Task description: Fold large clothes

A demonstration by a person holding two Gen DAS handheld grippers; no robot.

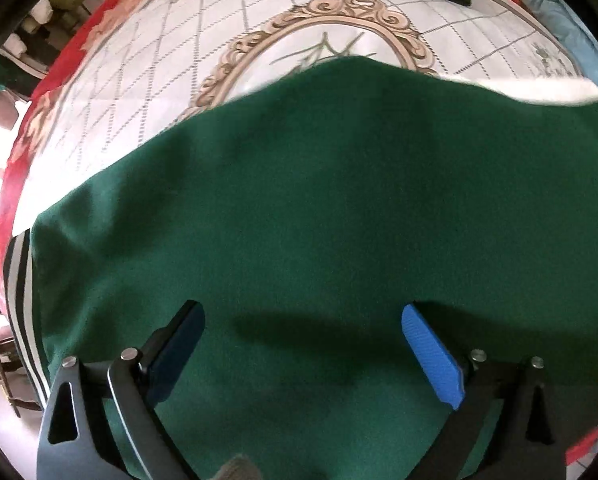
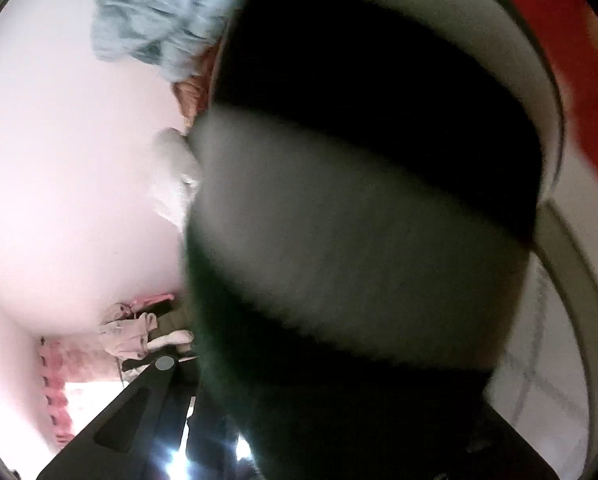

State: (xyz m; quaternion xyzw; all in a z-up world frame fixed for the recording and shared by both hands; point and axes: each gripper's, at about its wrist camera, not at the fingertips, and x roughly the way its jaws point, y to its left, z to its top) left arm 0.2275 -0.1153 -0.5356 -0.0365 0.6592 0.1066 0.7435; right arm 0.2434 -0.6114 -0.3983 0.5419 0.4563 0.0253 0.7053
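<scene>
- My left gripper (image 1: 303, 340) hangs over the green garment (image 1: 319, 208), jaws spread wide, with only cloth below them.
- The garment lies flat and mostly smooth on the patterned bedspread (image 1: 147, 80), its striped black-and-white trim (image 1: 19, 280) at the left edge.
- In the right wrist view, blurred dark and pale striped fabric (image 2: 359, 200) fills the frame; I cannot tell from it how those jaws stand.
</scene>
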